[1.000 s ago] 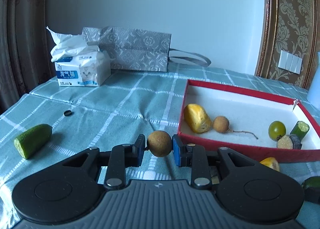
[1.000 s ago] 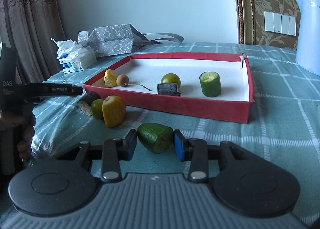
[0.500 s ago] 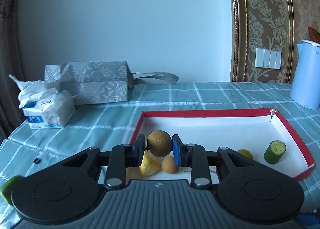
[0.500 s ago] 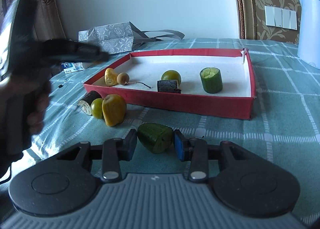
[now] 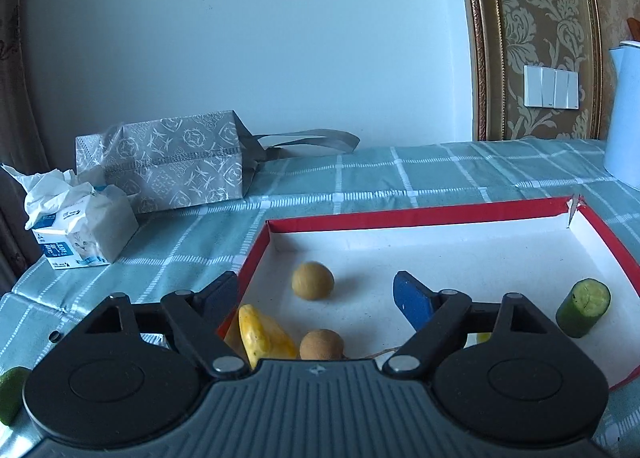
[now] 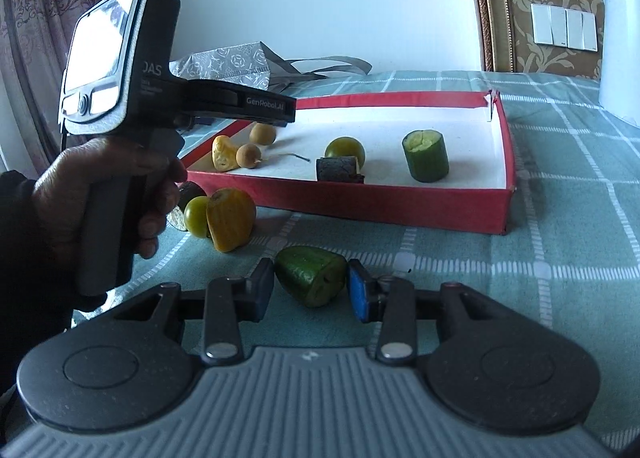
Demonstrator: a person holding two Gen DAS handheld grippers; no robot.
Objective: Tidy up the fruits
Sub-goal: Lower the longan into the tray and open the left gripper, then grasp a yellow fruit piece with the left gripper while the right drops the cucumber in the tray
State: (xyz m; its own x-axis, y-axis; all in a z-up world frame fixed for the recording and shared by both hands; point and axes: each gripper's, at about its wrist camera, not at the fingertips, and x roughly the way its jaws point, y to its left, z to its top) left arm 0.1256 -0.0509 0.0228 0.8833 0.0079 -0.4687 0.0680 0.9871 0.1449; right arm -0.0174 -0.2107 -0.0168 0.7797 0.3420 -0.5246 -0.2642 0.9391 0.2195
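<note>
Dropping longan [image 5: 312,280] into tray [image 5: 440,213]: left gripper [image 5: 316,298] fingers just opened, nothing between them; right gripper [image 6: 311,290] clamps green piece [image 6: 311,281] near counter's front edge, queued for tray.

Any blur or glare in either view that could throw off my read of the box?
Left wrist: brown ball in the red box is slightly soft-edged, motion blur; the box is sharp; wall trim bows from fisheye. Right wrist: the other gripper's screen is blown out by glare; the person's hand is dark; box contents are evenly lit.
</note>
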